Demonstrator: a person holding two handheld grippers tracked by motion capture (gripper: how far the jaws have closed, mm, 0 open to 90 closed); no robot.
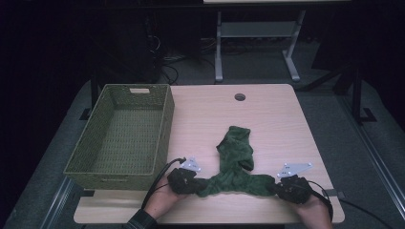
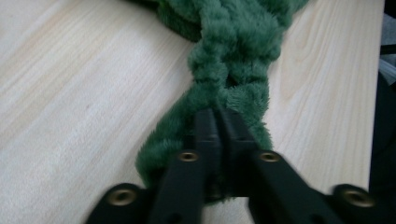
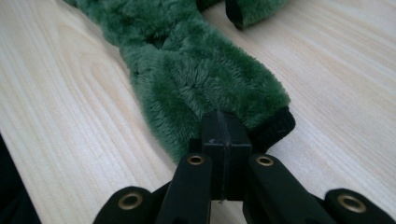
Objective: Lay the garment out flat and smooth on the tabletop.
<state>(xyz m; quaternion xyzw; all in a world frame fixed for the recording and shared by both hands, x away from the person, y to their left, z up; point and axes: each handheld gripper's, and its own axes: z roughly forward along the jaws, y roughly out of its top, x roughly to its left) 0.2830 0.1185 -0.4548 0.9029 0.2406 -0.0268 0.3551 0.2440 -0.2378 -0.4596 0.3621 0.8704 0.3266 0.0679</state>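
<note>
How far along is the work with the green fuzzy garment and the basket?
Done: both tongs are closed on the green garment, the left tongs on one end, the right tongs on the dark-cuffed end. In hand: it lies stretched between them on the table. Left, probably: folding it and putting it into the basket, which holds nothing yet.

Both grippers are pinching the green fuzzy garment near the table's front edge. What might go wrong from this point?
1. The left gripper bites only a thin tip of the green garment, so the plush pile may slip out.
2. The right gripper holds just the dark cuff.
3. The garment looks twisted, so pulling may tighten the twist.
</note>
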